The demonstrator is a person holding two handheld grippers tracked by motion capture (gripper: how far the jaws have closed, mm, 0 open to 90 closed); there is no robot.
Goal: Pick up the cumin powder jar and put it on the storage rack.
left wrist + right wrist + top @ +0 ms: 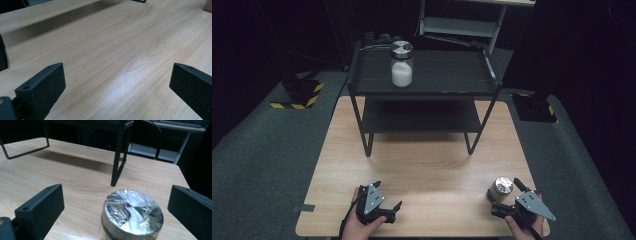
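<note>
Wooden counter (pixel 422 165), wide bare middle, rack (pixel 422 85) at far edge.
Both tools (pixel 388 206) (pixel 507 197) were held apart; foil-topped jar (pixel 499 189) stood between right jaws, near corner.

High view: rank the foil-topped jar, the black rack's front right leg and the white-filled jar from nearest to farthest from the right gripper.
From the right gripper:
1. Foil-topped jar, right beside the open jaws near the table's front right corner.
2. Black rack's front right leg, mid-table, farther back.
3. White-filled jar, up on the rack's top shelf, left of its middle.
</note>
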